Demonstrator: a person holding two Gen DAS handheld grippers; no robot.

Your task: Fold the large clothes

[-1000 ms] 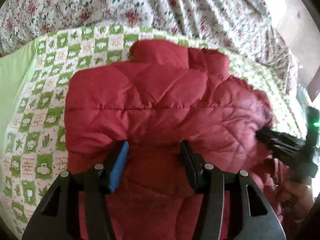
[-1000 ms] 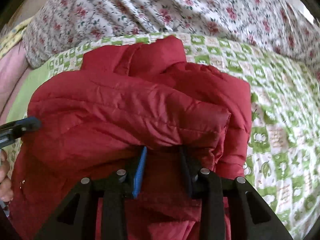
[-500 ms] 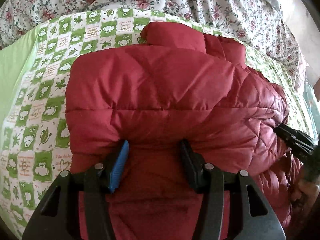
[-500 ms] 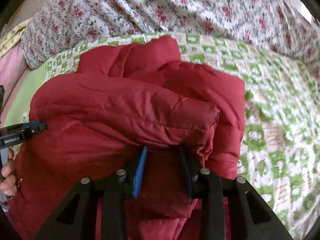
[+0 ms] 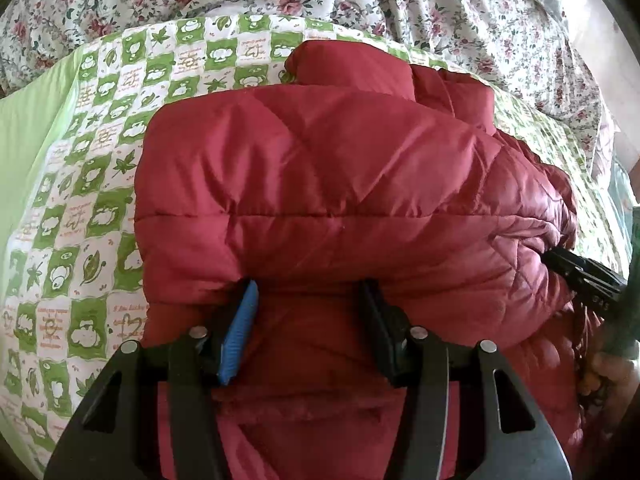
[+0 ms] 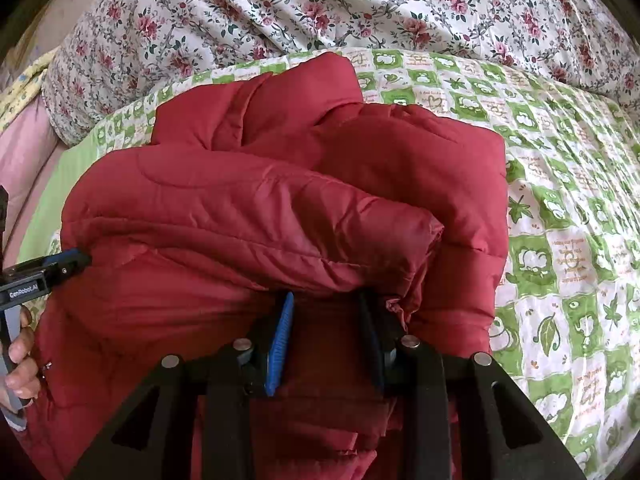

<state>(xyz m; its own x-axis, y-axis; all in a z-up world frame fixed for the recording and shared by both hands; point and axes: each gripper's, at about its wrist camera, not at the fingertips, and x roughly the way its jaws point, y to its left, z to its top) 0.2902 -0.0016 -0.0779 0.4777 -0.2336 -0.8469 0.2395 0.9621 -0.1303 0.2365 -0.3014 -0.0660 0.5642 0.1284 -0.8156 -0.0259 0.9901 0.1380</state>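
A red quilted puffer jacket [image 5: 340,184] lies on the green checked bedspread [image 5: 92,184], its lower part doubled over toward the collar [image 5: 352,68]. My left gripper [image 5: 308,292] is shut on a thick fold of the jacket's near edge, on its left side. My right gripper [image 6: 326,300] is shut on the same folded edge [image 6: 248,216] on the jacket's right side. Each gripper shows in the other's view: the right one [image 5: 580,276] at the right edge, the left one [image 6: 44,268] at the left edge. The fingertips are buried in the fabric.
A floral quilt [image 6: 320,4] is bunched along the far side of the bed. The green checked bedspread [image 6: 568,208] stretches to the right of the jacket. A plain green strip [image 5: 24,140] and a pink sheet [image 6: 20,152] run along the left.
Both grippers have carried the jacket's folded lower part forward toward the collar. The fold now covers more of the jacket, and the collar shows less.
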